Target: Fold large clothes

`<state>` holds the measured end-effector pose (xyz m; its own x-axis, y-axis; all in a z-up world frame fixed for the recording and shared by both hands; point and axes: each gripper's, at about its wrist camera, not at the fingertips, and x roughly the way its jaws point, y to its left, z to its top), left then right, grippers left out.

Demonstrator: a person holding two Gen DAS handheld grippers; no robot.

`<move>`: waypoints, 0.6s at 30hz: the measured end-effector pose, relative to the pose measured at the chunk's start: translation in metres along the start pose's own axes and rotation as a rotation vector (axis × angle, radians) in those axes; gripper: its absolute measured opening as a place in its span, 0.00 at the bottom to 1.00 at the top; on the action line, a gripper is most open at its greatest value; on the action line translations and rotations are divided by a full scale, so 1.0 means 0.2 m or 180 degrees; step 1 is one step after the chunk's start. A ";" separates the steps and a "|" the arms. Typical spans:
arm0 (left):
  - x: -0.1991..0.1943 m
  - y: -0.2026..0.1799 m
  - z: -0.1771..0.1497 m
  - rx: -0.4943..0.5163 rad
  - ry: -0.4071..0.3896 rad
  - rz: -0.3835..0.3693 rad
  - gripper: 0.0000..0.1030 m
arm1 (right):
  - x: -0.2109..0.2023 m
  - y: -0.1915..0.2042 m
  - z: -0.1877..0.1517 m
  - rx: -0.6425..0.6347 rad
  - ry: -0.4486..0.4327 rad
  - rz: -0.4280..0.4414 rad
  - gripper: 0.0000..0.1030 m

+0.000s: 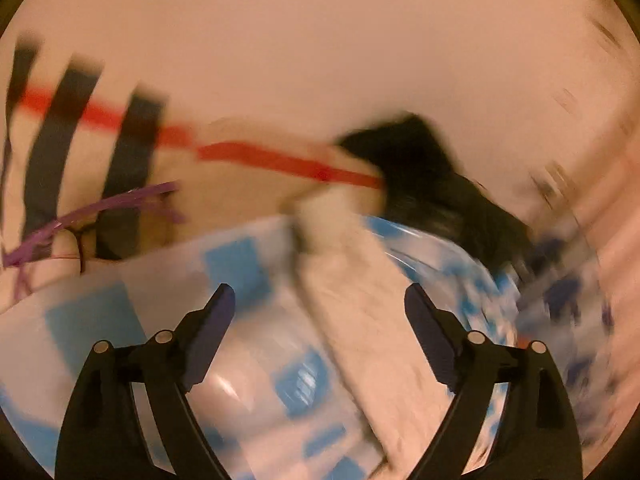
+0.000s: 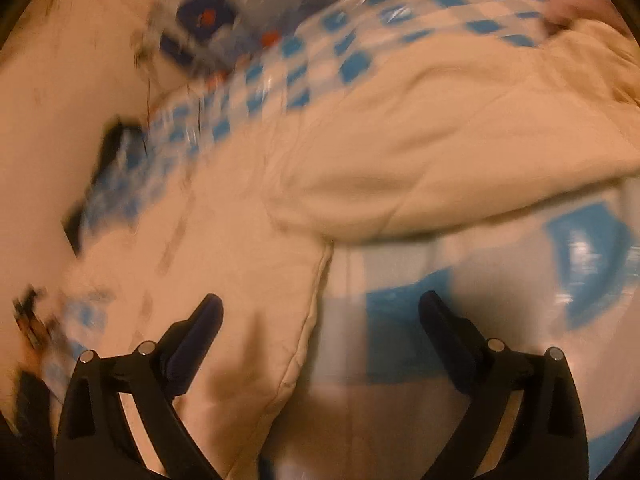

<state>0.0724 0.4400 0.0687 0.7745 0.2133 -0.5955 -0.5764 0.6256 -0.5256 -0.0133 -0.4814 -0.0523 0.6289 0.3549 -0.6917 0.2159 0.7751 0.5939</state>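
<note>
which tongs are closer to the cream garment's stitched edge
Right. The open right tongs hover directly over the cream garment's stitched edge; the open left tongs frame a narrower cream strip.

One cream garment [image 2: 420, 152] is lying across one blue-and-white checked plastic sheet [image 2: 580, 248], and the left wrist view is showing one strip of the same cream cloth [image 1: 360, 320] on that sheet [image 1: 240, 264]. Two grippers are showing, one per view: the left gripper [image 1: 320, 300] and the right gripper [image 2: 320, 308], each presenting two fingers standing apart with nothing pressed between them. One red band [image 1: 280, 162], three dark stripes [image 1: 132, 168] and one purple cord [image 1: 100, 206] are appearing at the sheet's far left edge. One black object [image 1: 424, 172] is blurring beyond count of parts.
</note>
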 end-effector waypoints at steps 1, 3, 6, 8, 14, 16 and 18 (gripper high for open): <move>-0.06 -0.11 -0.06 0.0243 -0.0031 -0.0068 0.82 | -0.06 -0.05 0.03 0.0185 -0.0109 0.0075 0.91; -0.16 -0.37 -0.27 0.0729 -0.0051 -0.0267 0.88 | -0.20 -0.20 0.08 0.0618 -0.0348 0.0210 0.92; -0.26 -0.75 -0.72 0.1414 0.0164 -0.0732 0.89 | -0.35 -0.41 0.14 0.1144 -0.0590 0.0158 0.92; -0.25 -0.93 -0.97 0.1669 0.0335 -0.0937 0.89 | -0.44 -0.52 0.18 0.1254 -0.0761 0.0010 0.92; -0.21 -1.32 -1.74 0.1993 0.0968 -0.1450 0.89 | -0.54 -0.77 0.35 0.1526 -0.0925 -0.0039 0.92; -0.20 -1.32 -1.91 0.1983 0.1191 -0.1566 0.89 | -0.52 -0.83 0.41 0.1560 -0.0905 -0.0094 0.92; -0.19 -1.30 -2.01 0.2120 0.1277 -0.1533 0.89 | -0.49 -0.89 0.47 0.1600 -0.0898 -0.0192 0.92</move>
<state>0.0888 -0.0319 -0.0158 0.6721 -0.3818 -0.6345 0.1514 0.9096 -0.3869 -0.0439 -0.7030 -0.0507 0.7644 0.1111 -0.6351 0.5424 0.4216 0.7267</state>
